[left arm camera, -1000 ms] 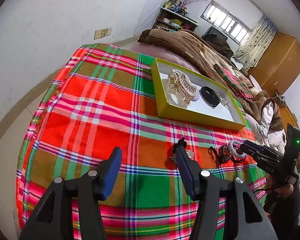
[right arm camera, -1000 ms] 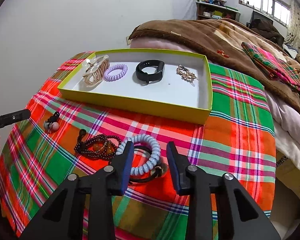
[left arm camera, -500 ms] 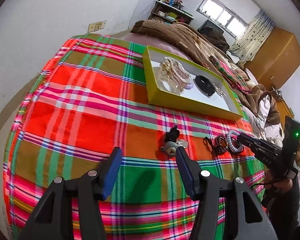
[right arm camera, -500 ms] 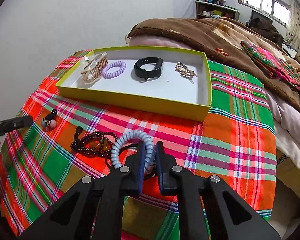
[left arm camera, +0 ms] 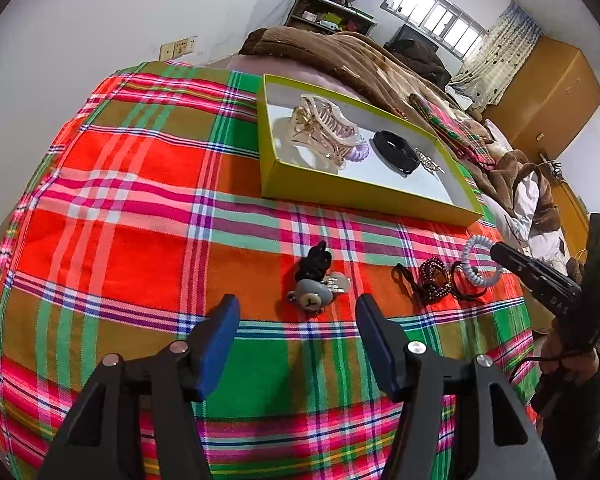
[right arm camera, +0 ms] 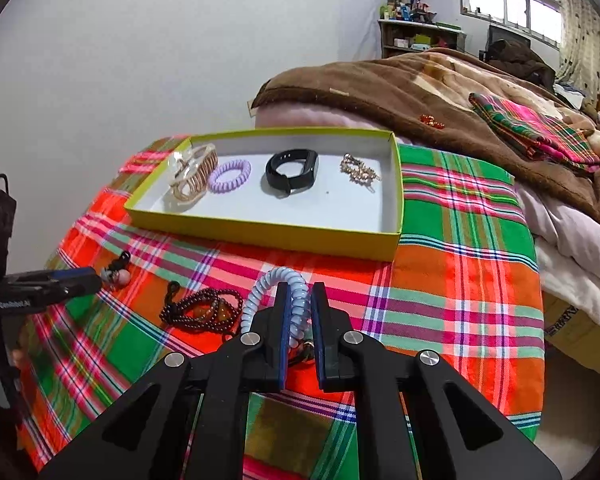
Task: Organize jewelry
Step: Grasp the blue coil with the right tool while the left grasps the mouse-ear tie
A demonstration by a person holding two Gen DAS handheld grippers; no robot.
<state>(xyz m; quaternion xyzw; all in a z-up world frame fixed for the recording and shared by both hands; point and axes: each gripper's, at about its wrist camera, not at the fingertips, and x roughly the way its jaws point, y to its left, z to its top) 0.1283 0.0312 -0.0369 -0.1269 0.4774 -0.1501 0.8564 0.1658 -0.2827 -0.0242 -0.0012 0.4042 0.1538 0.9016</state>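
Now right tool [right arm camera: 299, 316] pinching blue coil tie [right arm camera: 278, 292], left tool [left arm camera: 296, 322] spread, tray [right arm camera: 268, 232] edge beyond.

Plaid tablecloth [right arm camera: 460, 216]: woven cloth, matt. Yellow-green tray [right arm camera: 268, 236], mid frame: matt card walls w/ smooth pale floor. Inside it, hair claw [right arm camera: 192, 178]: clear glossy plastic; lilac coil hair tie [right arm camera: 230, 176]: smooth plastic; black wristband [right arm camera: 292, 168]: smooth w/ slight sheen; gold brooch [right arm camera: 358, 172]: shiny metal look. Pale blue coil hair tie [right arm camera: 274, 286], lower centre: glossy plastic. Beaded bracelet [right arm camera: 204, 312]: polished dark beads. Bear charm [left arm camera: 312, 300]: glossy grey plastic w/ metal tag. Brown blanket [right arm camera: 400, 96], upper right: plush, fuzzy. Wardrobe [left arm camera: 548, 92]: smooth wood.
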